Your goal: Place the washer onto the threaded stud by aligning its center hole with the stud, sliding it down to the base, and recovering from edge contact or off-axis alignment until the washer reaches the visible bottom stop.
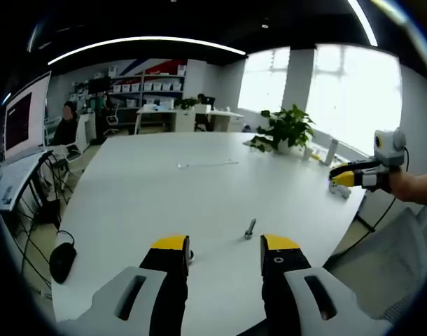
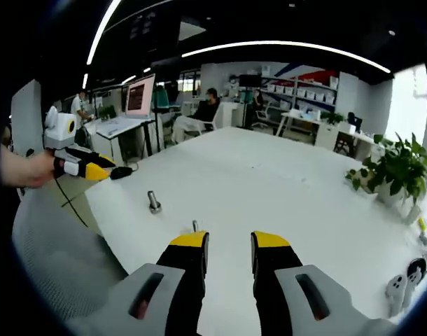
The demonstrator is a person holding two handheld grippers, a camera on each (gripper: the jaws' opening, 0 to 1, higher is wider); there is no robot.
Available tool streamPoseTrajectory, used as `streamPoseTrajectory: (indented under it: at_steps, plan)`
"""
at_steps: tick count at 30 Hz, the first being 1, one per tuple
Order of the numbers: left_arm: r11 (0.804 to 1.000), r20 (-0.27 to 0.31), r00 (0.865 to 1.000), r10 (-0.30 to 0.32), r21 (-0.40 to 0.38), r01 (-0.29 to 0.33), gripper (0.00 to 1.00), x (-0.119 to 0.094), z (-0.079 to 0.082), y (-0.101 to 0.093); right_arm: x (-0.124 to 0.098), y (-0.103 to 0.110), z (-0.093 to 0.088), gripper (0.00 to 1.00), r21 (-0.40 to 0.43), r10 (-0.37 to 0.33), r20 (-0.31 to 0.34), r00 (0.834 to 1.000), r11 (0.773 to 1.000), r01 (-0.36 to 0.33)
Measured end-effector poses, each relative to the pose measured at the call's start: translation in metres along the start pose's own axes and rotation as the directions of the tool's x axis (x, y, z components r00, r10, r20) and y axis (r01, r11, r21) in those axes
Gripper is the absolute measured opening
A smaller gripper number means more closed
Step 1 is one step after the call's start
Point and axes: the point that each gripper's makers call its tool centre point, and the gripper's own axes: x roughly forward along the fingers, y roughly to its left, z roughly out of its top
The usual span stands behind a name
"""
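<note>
Both grippers hovered at the near edge of the broad white table [image 1: 199, 189], nothing grasped.
Left gripper [image 1: 226, 253] and right gripper [image 2: 229, 246] fingers stood open; the short metal threaded stud [image 2: 154, 203] stood near that edge; the small washer [image 2: 194, 225] probably lay beside the right fingers, best pinched by its rim.
</note>
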Motion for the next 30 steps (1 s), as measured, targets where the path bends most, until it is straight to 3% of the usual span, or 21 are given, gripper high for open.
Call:
streamPoseTrajectory:
  at_steps: [6,11,13,17,19,21,25,28,30]
  plan:
    - [1.000,0.049,0.999,-0.010,-0.007,0.010,0.40,-0.004,0.013,-0.001,-0.021,0.001,0.000,0.28,0.005,-0.037,0.038,0.999,0.999,0.037]
    - [1.000,0.034,0.999,-0.006,-0.008,0.006,0.40,-0.007,0.012,-0.004,-0.024,-0.010,0.005,0.29,0.082,-0.073,0.066,0.995,0.994,0.068]
    - [1.000,0.029,1.000,-0.006,-0.006,0.006,0.40,-0.010,0.013,-0.005,-0.025,-0.009,0.013,0.29,0.122,-0.075,0.112,0.991,0.991,0.062]
    - [1.000,0.057,0.998,0.001,-0.006,0.000,0.41,-0.014,0.016,-0.007,-0.025,-0.007,0.010,0.30,0.091,-0.093,0.115,0.989,0.992,0.083]
    - [1.000,0.052,0.999,0.007,0.007,-0.007,0.41,-0.015,0.015,-0.006,-0.025,-0.003,0.022,0.31,0.038,-0.085,0.168,0.982,0.996,0.079]
    - [0.999,0.081,0.996,0.028,0.030,-0.031,0.41,-0.019,0.022,-0.004,-0.026,0.000,0.025,0.32,0.004,-0.075,0.192,0.978,0.997,0.075]
    - [0.998,0.111,0.992,0.062,0.020,-0.065,0.41,-0.021,0.026,0.005,-0.026,-0.006,0.012,0.35,0.092,-0.077,0.165,0.983,0.994,0.062]
    - [0.995,0.162,0.982,0.095,-0.007,-0.096,0.41,-0.026,0.034,0.009,-0.030,-0.015,-0.001,0.35,0.146,-0.119,0.131,0.984,0.984,0.100]
    - [0.994,0.166,0.980,0.112,-0.007,-0.112,0.42,-0.030,0.033,0.010,-0.030,-0.018,-0.001,0.36,0.180,-0.122,0.135,0.983,0.979,0.097]
